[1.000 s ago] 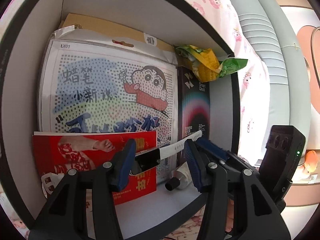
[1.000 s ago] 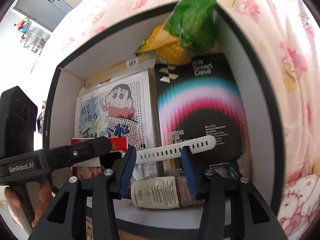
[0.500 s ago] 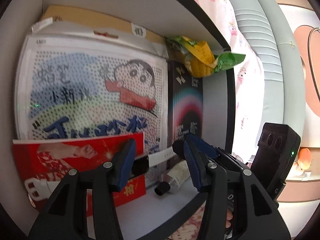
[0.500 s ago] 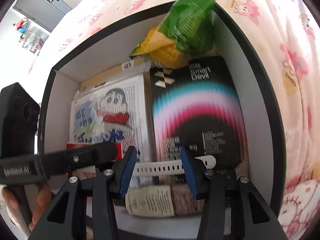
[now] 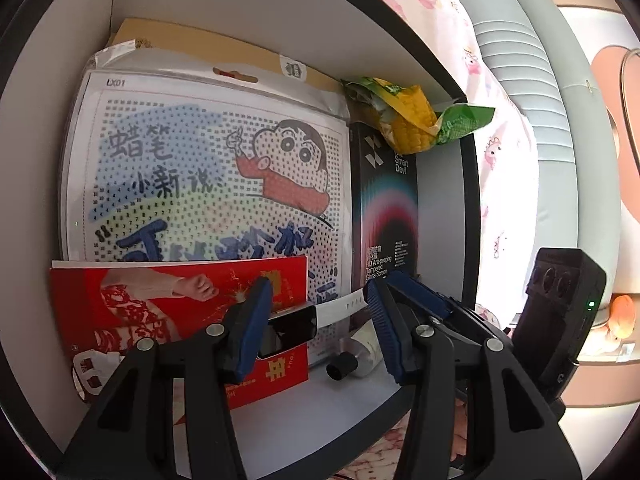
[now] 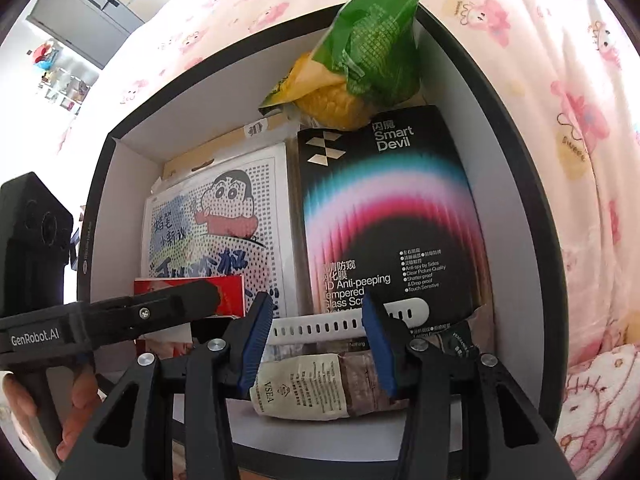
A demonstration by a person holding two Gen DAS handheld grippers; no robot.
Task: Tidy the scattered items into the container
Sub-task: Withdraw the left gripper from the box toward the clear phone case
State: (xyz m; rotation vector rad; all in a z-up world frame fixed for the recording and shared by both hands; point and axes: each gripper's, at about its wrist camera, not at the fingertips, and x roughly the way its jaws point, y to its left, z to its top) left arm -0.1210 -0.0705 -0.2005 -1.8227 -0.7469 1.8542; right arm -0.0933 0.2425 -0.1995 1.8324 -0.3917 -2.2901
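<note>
A black-rimmed box with white walls (image 5: 280, 20) (image 6: 192, 112) holds the tidied items. A smartwatch with a dark face (image 5: 290, 330) and white strap (image 6: 320, 326) lies inside it, across a red booklet (image 5: 160, 316) and a squeeze tube (image 6: 312, 388). My left gripper (image 5: 316, 328) is open, its jaws either side of the watch face. My right gripper (image 6: 316, 338) is open, its jaws straddling the strap without clamping it.
Inside the box lie a cartoon dot-art pack (image 5: 208, 184), a black Smart Devil screen-protector box (image 6: 384, 216) and a green-and-yellow corn snack bag (image 6: 360, 56). Pink patterned bedding (image 6: 560, 100) surrounds the box. A grey headboard (image 5: 536, 120) stands to the right.
Both grippers dipped toward the box floor with the watch, then drew back a little. The watch stays lying in the box between the open jaws.
</note>
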